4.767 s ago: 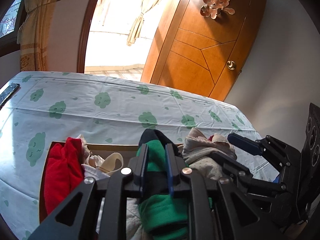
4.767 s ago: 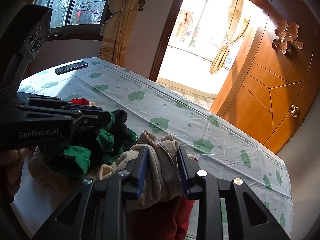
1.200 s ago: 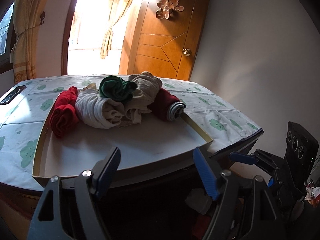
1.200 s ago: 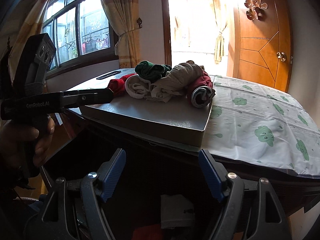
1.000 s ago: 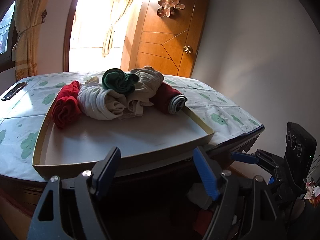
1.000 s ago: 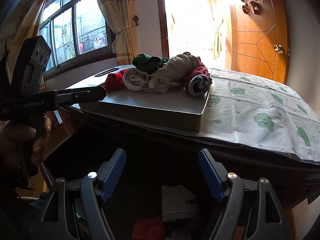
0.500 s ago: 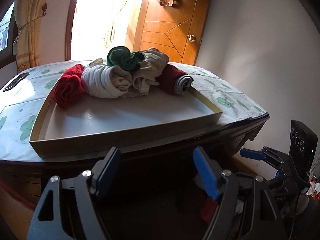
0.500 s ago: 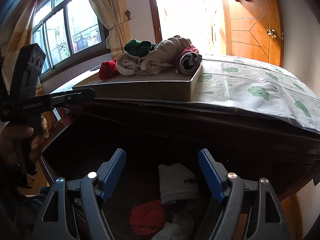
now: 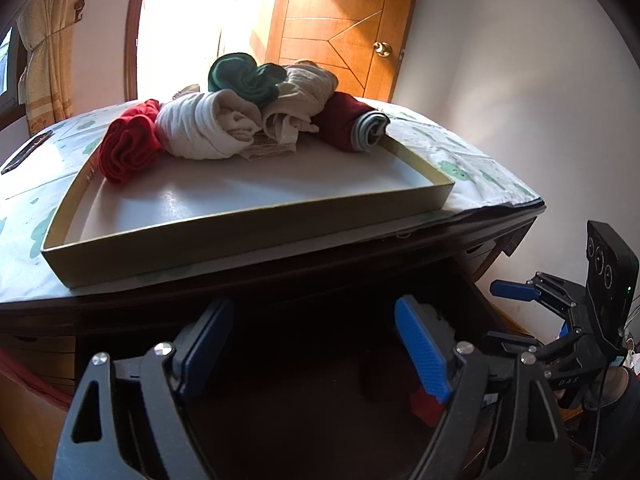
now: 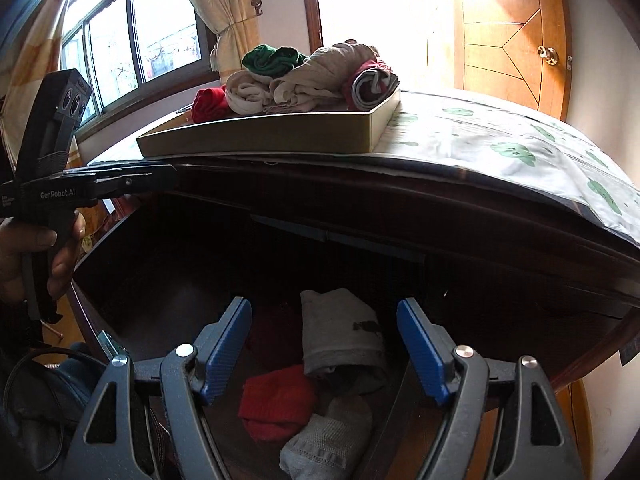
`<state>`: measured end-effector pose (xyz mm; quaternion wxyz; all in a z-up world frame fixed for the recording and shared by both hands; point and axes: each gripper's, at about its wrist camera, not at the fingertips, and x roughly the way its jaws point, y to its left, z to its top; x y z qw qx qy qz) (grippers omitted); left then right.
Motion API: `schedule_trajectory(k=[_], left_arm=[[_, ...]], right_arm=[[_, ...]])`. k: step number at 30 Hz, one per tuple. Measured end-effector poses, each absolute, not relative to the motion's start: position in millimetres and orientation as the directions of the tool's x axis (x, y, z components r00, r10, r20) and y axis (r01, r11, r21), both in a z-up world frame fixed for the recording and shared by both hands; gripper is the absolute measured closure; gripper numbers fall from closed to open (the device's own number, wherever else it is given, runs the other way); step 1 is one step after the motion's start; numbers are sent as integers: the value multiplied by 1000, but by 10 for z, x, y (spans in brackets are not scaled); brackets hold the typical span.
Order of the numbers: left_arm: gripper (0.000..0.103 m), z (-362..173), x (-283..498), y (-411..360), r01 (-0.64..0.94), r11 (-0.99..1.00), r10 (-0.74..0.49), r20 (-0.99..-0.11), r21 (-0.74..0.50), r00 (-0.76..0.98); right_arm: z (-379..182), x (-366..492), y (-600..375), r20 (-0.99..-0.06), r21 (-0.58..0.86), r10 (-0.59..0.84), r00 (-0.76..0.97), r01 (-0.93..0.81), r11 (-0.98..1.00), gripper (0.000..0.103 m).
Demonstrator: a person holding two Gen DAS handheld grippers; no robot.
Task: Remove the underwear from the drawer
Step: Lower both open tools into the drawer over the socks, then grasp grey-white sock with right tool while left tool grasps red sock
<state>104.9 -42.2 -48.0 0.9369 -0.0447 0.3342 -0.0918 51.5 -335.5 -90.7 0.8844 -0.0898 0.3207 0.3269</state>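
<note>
Rolled underwear: a grey roll [image 10: 340, 332] and a red roll [image 10: 276, 400] lie in the open drawer [image 10: 160, 264], between the right gripper [image 10: 324, 340] fingers, wide open, empty. At nine o'clock the left gripper [image 9: 312, 340], just widened, holds nothing. At twelve, a tray [image 9: 248, 232] on the table [image 10: 500, 140].

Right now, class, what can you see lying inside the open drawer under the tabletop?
Inside the drawer lie a grey rolled garment, a red one and a pale grey knitted one. The drawer's dark left part and whatever lies beneath these pieces cannot be made out.
</note>
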Motion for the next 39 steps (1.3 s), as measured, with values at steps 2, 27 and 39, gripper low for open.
schedule_trajectory(k=[2,27,39], left_arm=[[16,-512,1067,-442,148,979,-203,-633,-139,748],[14,-854,1235,-593,228,969,-220,-771,-99,597],[14,-914,1345,-795,315,945,-254,-812,-92,525]], right_arm=[[-926,524,-3332,-644,35,510,570,-644,764,26],[-1406,899,-2637,-888,-261,160,430,-761,594,35],[-1564,930,-2594,-920,-271,88,382,-782,561,62]])
